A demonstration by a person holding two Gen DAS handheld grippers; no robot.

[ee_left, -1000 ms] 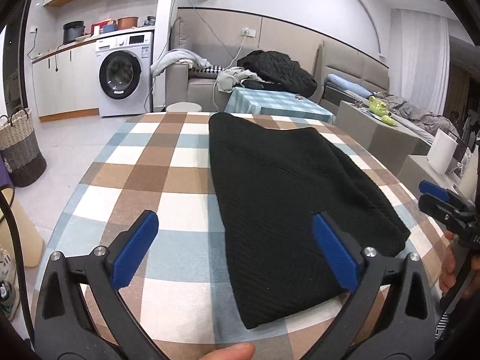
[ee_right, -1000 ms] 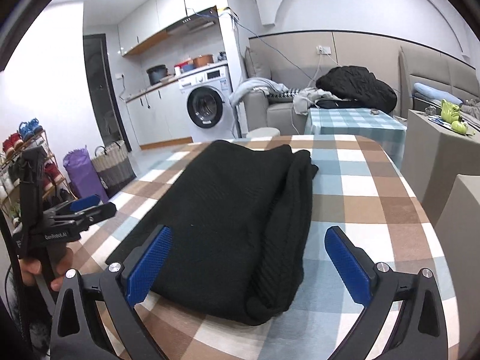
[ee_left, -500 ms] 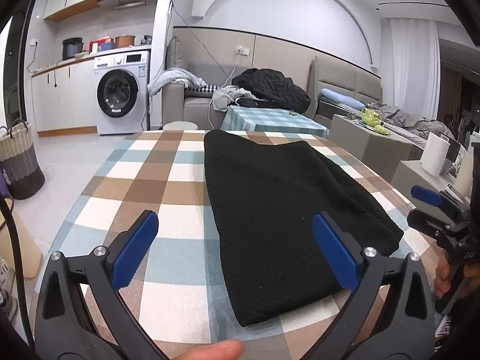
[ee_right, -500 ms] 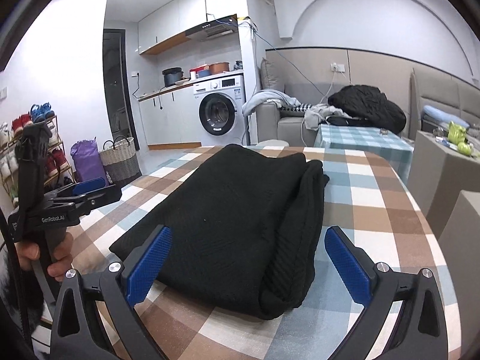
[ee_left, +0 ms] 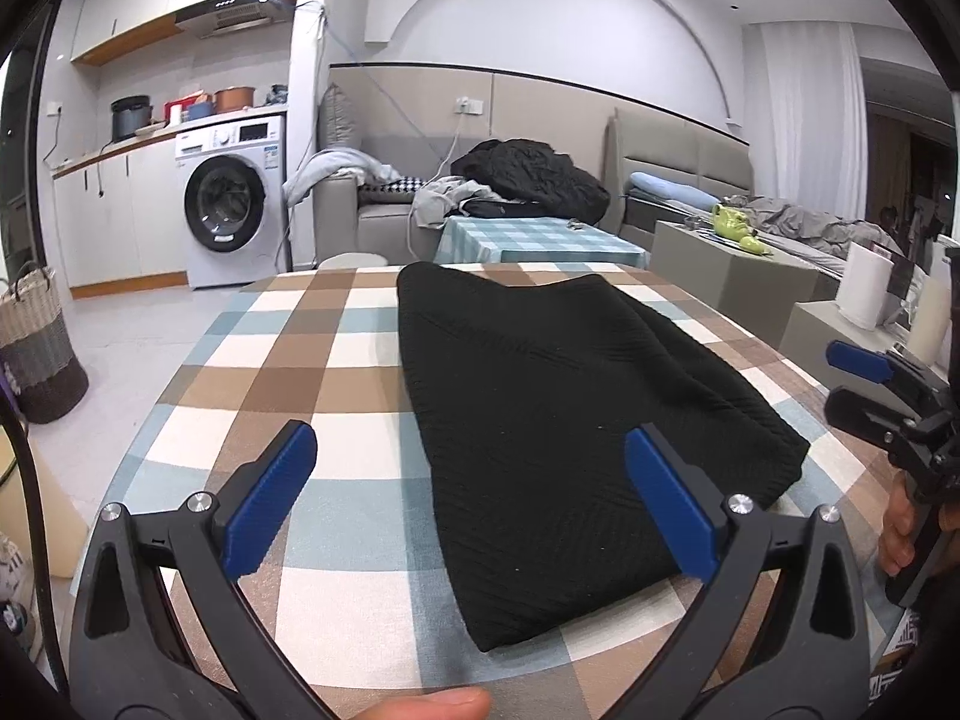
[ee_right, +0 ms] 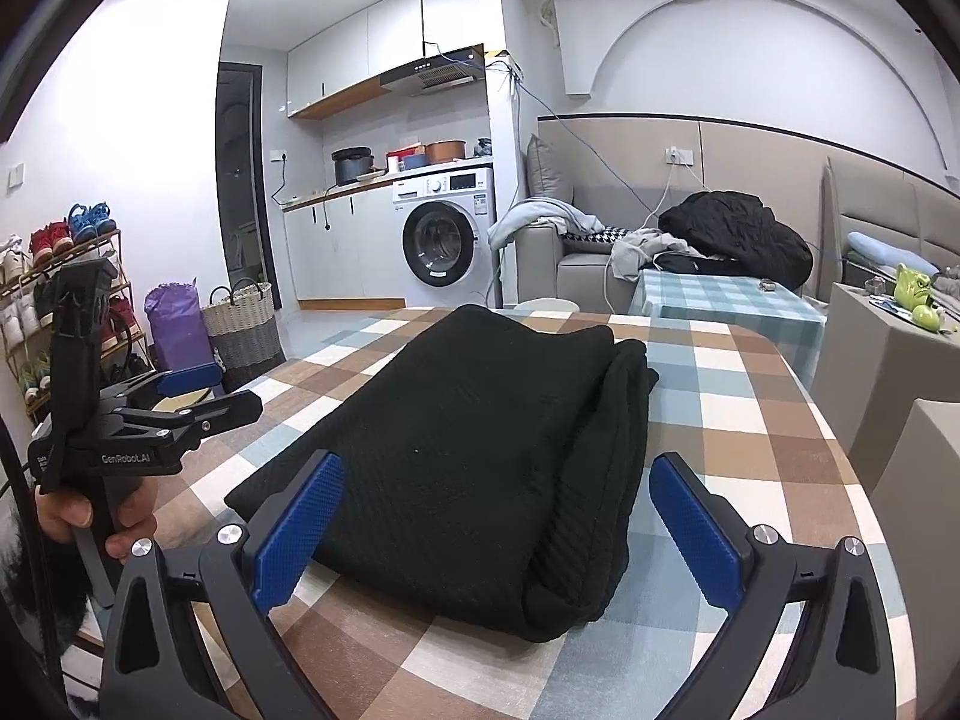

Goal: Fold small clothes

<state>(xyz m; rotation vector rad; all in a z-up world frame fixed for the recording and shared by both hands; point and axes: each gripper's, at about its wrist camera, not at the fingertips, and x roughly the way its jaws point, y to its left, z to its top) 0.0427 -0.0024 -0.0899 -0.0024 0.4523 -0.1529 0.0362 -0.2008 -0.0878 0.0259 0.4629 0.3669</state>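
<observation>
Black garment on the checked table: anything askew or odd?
Mostly tidy. The black knit garment lies folded flat on the brown, blue and white checked tablecloth, but its right edge bunches into a thick, uneven roll. Both claws, left and right, are open and hold nothing.

Folded black knit garment [ee_left: 558, 420] lying on the checked tablecloth table [ee_left: 312, 372]
Left gripper [ee_left: 471, 498] and right gripper [ee_right: 495, 516] are hovering at its near edge, washing machine [ee_left: 231, 210] standing behind

A white front-loading washing machine [ee_left: 231, 204] stands far left under white wall cabinets [ee_right: 366, 54]; a grey upholstered sofa [ee_left: 384, 213] sits right of it.
</observation>
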